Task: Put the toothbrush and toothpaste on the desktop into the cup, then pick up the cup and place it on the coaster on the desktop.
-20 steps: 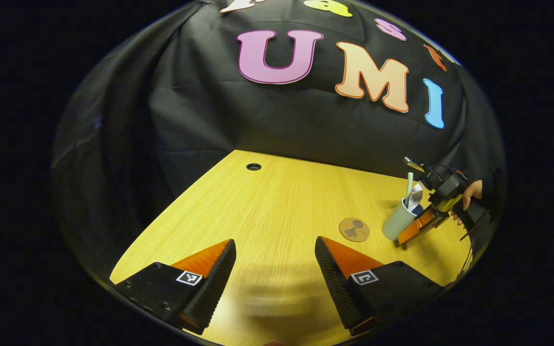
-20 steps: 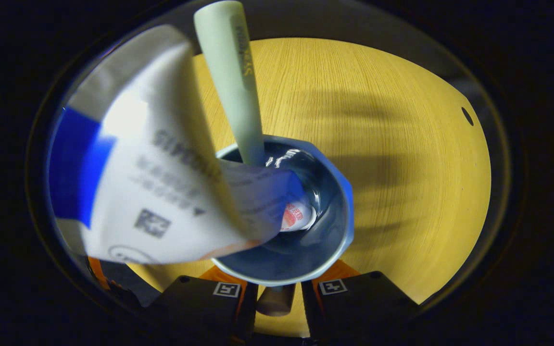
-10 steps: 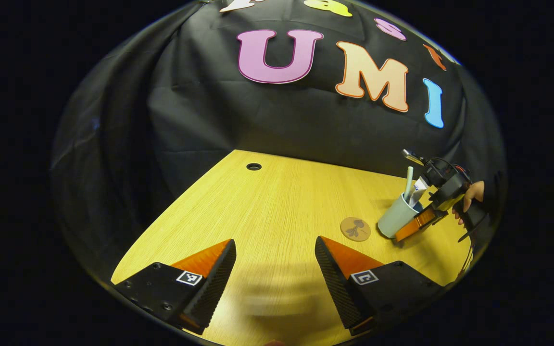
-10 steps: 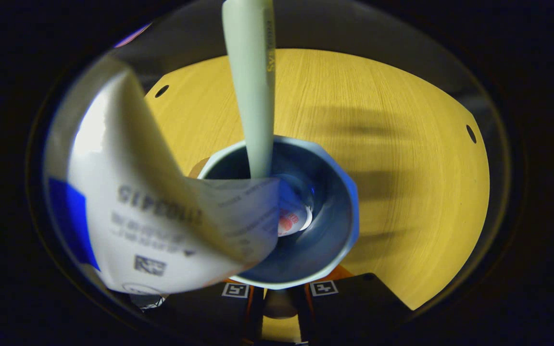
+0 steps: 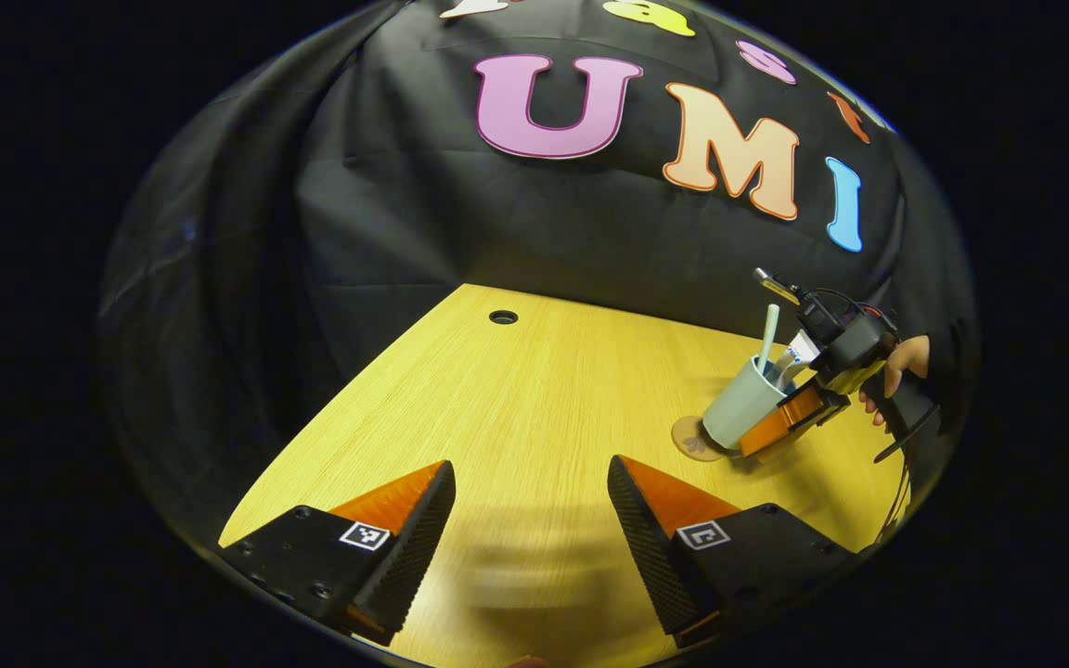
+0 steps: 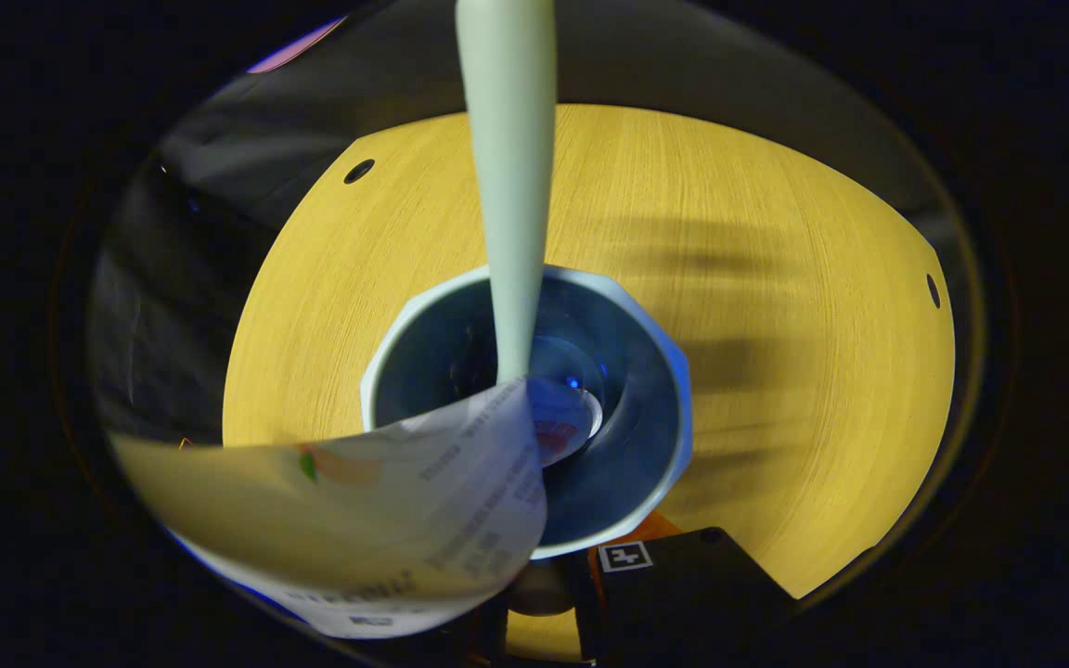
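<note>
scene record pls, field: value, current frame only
cup: pale green cup, tilted, over the near edge of the coaster; contact unclear
toothbrush: toothbrush in the cup, handle up
toothpaste: toothpaste tube in the cup, end sticking out
right gripper: right gripper clamped on the cup, held by a hand
left gripper: left gripper open, holding nothing, over the desktop

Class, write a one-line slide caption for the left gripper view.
Right tool carries the pale green cup with toothbrush and toothpaste over the round brown coaster.
</note>
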Available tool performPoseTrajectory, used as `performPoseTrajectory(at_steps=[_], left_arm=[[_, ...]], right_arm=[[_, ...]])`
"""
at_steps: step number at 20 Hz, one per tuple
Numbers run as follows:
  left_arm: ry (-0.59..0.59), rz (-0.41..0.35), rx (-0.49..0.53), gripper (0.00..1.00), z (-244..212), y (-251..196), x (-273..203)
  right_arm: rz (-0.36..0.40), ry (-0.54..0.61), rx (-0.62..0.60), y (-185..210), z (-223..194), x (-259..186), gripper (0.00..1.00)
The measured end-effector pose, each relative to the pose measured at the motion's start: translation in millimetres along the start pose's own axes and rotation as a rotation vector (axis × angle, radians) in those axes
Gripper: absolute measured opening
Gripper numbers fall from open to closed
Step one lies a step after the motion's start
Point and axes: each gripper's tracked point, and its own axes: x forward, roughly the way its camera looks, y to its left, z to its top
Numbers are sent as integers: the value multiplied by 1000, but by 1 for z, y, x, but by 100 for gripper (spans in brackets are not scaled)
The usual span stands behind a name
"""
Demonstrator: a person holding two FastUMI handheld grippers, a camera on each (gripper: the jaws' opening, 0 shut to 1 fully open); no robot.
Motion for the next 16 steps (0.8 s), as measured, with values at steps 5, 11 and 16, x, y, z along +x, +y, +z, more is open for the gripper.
performPoseTrajectory(at_steps=[5,11,16], left_arm=[[-7,15,-1,96,2,15,-4],[-25,-33,5,96,10,2,-1],[-55,-107,70,95,27,-42,8]], right_arm=[[-29,33,-20,16,-4,14,40],[-19,-26,-29,23,1,-7,62],[10,-189,-32,19,1,-36,98]])
